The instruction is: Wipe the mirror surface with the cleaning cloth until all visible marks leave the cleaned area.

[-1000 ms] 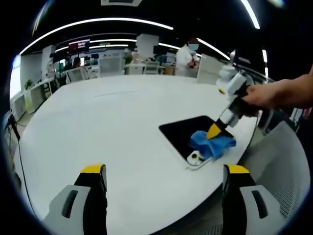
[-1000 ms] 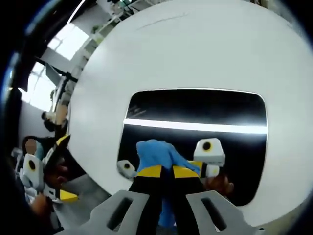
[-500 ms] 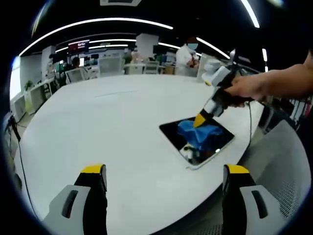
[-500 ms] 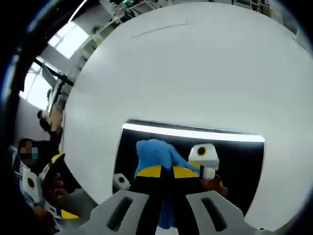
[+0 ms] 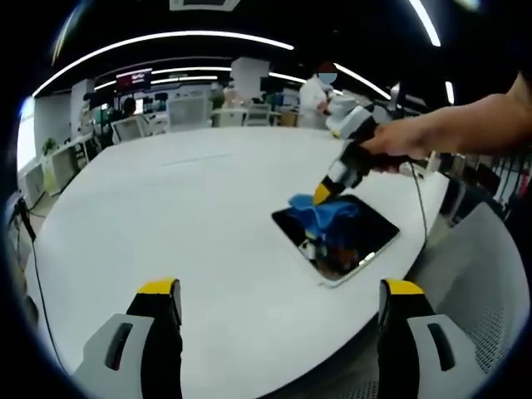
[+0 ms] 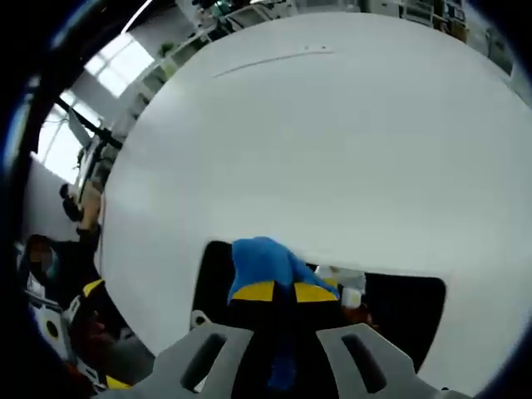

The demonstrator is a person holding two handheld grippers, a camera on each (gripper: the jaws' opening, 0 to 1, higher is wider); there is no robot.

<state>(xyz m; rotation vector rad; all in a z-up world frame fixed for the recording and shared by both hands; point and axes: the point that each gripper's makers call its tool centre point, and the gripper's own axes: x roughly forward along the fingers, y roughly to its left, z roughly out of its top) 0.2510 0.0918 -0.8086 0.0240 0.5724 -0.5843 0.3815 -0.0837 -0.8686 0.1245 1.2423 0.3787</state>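
Observation:
A dark rectangular mirror [image 5: 349, 241] lies flat on the white table [image 5: 183, 216] near its right edge. On the mirror's far end rests a blue cleaning cloth [image 5: 320, 213], pinched by my right gripper [image 5: 320, 196], which a hand holds from the upper right. In the right gripper view the cloth [image 6: 262, 262] bulges out past the shut yellow-tipped jaws of the right gripper [image 6: 281, 293], over the mirror [image 6: 399, 312] at its far edge. My left gripper [image 5: 278, 291] hangs open over the table's near side, well short of the mirror, with nothing between its jaws.
The round white table [image 6: 332, 133] spreads wide beyond the mirror. A grey mesh chair [image 5: 474, 283] stands at the table's right edge. A person [image 5: 320, 96] and desks are far behind. Someone else sits at the left [image 6: 41, 266] in the right gripper view.
The right gripper has dragged the cloth from the mirror's near end to its far end. The left gripper has stayed still.

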